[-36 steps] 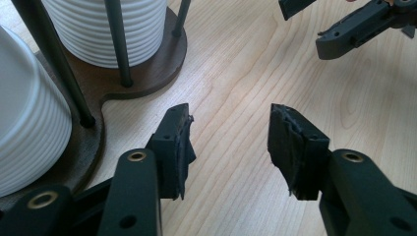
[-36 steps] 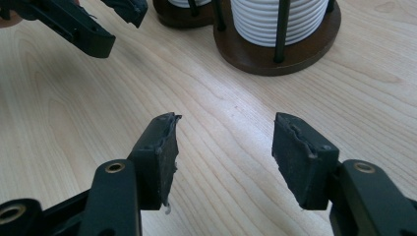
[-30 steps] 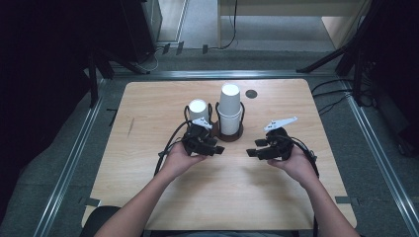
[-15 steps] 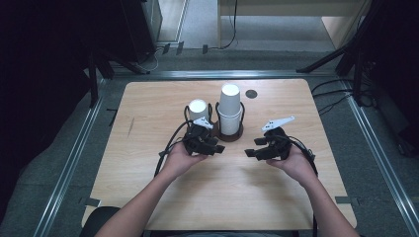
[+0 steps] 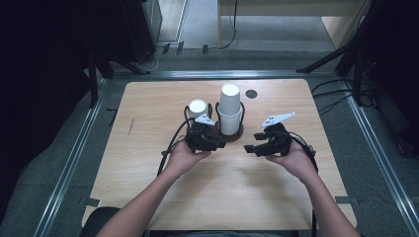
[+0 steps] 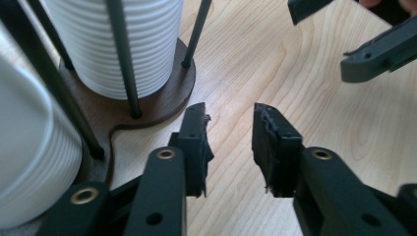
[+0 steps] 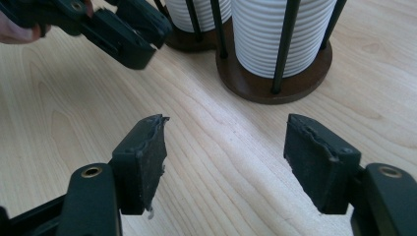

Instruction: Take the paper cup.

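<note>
Near the cup holder (image 5: pixel 230 132), both hand-held grippers, left (image 6: pixel 228 142) and right (image 7: pixel 226 162), gape empty over bare table (image 5: pixel 148 103).

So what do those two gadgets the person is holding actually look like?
Each is a black handheld two-jaw gripper: the left gripper and the right gripper. Both carry a pale grey three-cornered plate on top and trail a black cable. Up close, the black jaw pads are worn and ragged at the edges, with brass-coloured rivets. The forearms are bare, no sleeves.

Bright tabletop (image 5: pixel 148 98), dark room around it.
Even overhead light, soft shadows under the hands; gripper views sharp on wood grain, nearest cups (image 6: pixel 29 162) blurred and bowed at frame edges.
</note>
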